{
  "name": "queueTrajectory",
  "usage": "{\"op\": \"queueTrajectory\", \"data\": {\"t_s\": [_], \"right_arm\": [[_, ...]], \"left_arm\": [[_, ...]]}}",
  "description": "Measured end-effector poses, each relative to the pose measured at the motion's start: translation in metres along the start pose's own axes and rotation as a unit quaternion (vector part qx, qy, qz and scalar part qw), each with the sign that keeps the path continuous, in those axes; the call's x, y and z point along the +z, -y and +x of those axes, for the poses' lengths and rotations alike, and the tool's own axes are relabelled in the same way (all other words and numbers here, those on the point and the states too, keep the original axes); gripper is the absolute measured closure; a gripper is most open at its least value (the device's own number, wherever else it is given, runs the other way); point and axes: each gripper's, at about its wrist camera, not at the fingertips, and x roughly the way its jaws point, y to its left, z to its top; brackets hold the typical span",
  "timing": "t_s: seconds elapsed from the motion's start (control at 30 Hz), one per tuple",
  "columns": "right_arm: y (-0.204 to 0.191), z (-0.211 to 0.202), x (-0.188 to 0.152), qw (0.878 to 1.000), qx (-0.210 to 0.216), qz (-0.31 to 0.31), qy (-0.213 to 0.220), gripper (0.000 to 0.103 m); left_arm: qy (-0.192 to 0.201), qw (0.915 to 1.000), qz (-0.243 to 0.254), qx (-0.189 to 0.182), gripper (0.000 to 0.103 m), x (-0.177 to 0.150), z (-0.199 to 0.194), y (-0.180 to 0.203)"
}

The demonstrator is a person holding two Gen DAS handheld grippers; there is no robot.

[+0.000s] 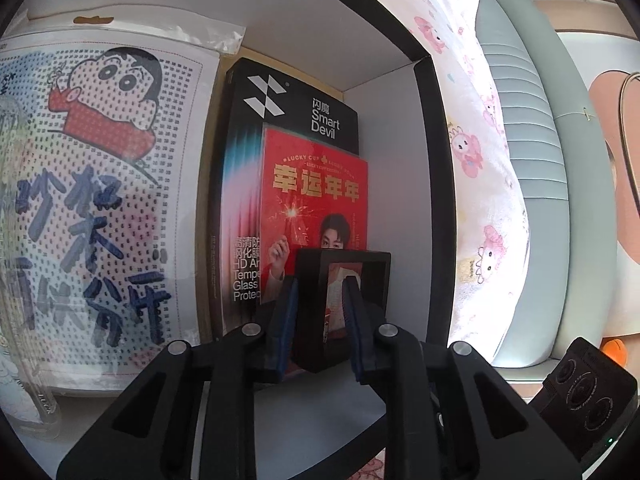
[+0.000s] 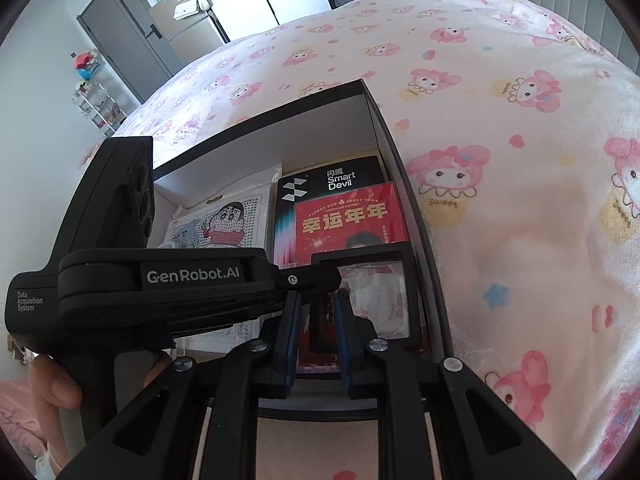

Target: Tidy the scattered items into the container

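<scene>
A black-walled box (image 1: 434,200) with a white inside lies on the bed. In it are a cartoon bead-art sheet (image 1: 100,184), a black Smart Devil screen-protector box (image 1: 296,100) and a red card (image 1: 316,188) on top of it. My left gripper (image 1: 320,320) is shut on a black display frame (image 1: 344,276), held inside the box over the red card. In the right wrist view the box (image 2: 404,184), frame (image 2: 380,292) and red card (image 2: 348,216) show. My right gripper (image 2: 318,332) hovers over the box's near end, jaws slightly apart and empty.
The pink cartoon-print blanket (image 2: 500,160) covers the bed around the box. A grey-green padded headboard (image 1: 528,160) stands at the right. The left gripper's body (image 2: 160,280) crosses in front of the right one. A door and shelves (image 2: 100,96) are far off.
</scene>
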Motion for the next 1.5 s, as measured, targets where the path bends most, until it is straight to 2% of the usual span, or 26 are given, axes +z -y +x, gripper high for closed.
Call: {"op": "queueTrajectory", "data": {"t_s": [0.13,0.2,0.33,0.43,0.5,0.53,0.6,0.63,0.67,0.73,0.8,0.87,0.9,0.97,1.1,1.33,1.43,1.5], "right_arm": [[0.000,-0.001,0.000,1.000,0.003,-0.002,0.001,0.090],[-0.002,-0.001,-0.001,1.000,0.001,-0.006,0.002,0.090],[-0.008,-0.005,-0.003,1.000,-0.002,-0.018,0.011,0.089],[-0.017,-0.010,-0.003,0.999,-0.006,-0.031,0.014,0.089],[-0.025,-0.015,-0.003,0.999,-0.007,-0.039,0.016,0.089],[-0.030,-0.020,-0.003,0.999,-0.007,-0.041,0.017,0.089],[-0.039,-0.034,-0.002,0.999,-0.009,-0.040,0.029,0.089],[-0.045,-0.043,-0.002,0.998,-0.009,-0.043,0.037,0.088],[-0.052,-0.053,-0.001,0.998,-0.008,-0.047,0.044,0.087],[-0.068,-0.072,-0.002,0.997,-0.007,-0.059,0.059,0.077],[-0.084,-0.092,-0.004,0.994,-0.009,-0.070,0.081,0.055],[-0.102,-0.112,-0.006,0.991,-0.016,-0.081,0.103,0.039],[-0.110,-0.122,-0.008,0.990,-0.018,-0.086,0.112,0.031],[-0.127,-0.139,-0.011,0.987,-0.016,-0.095,0.127,0.022],[-0.157,-0.164,-0.022,0.982,-0.020,-0.110,0.153,0.022],[-0.183,-0.180,-0.046,0.981,-0.018,-0.096,0.165,0.021],[-0.190,-0.188,-0.060,0.980,-0.013,-0.091,0.175,0.021],[-0.191,-0.194,-0.070,0.980,-0.011,-0.084,0.177,0.021]], "left_arm": [[-0.007,0.9998,-0.012,-0.017,0.082,-0.008,-0.007,-0.010],[0.006,0.9999,-0.004,-0.015,0.080,-0.016,-0.021,-0.013],[0.066,0.9966,0.035,0.035,0.079,-0.039,-0.062,-0.012],[0.104,0.9903,0.063,0.068,0.074,-0.030,-0.099,-0.010],[0.131,0.9843,0.077,0.090,0.057,-0.022,-0.119,-0.003],[0.150,0.9796,0.083,0.104,0.051,-0.018,-0.123,0.000],[0.192,0.9668,0.101,0.135,0.033,-0.013,-0.136,0.016],[0.210,0.9598,0.110,0.150,0.031,0.009,-0.136,0.033],[0.227,0.9527,0.119,0.164,0.029,-0.001,-0.143,0.038],[0.259,0.9382,0.130,0.189,0.026,-0.014,-0.179,0.034],[0.294,0.9225,0.129,0.215,0.015,-0.021,-0.205,0.038],[0.328,0.9070,0.129,0.231,0.008,-0.028,-0.221,0.047],[0.342,0.9003,0.131,0.235,0.007,-0.034,-0.233,0.048],[0.361,0.8882,0.138,0.248,0.006,-0.045,-0.251,0.049],[0.389,0.8770,0.133,0.250,0.000,-0.068,-0.289,0.039],[0.423,0.8520,0.143,0.273,0.000,-0.115,-0.335,0.029],[0.435,0.8487,0.149,0.261,0.000,-0.138,-0.348,0.025],[0.434,0.8467,0.156,0.266,0.000,-0.151,-0.349,0.023]]}}
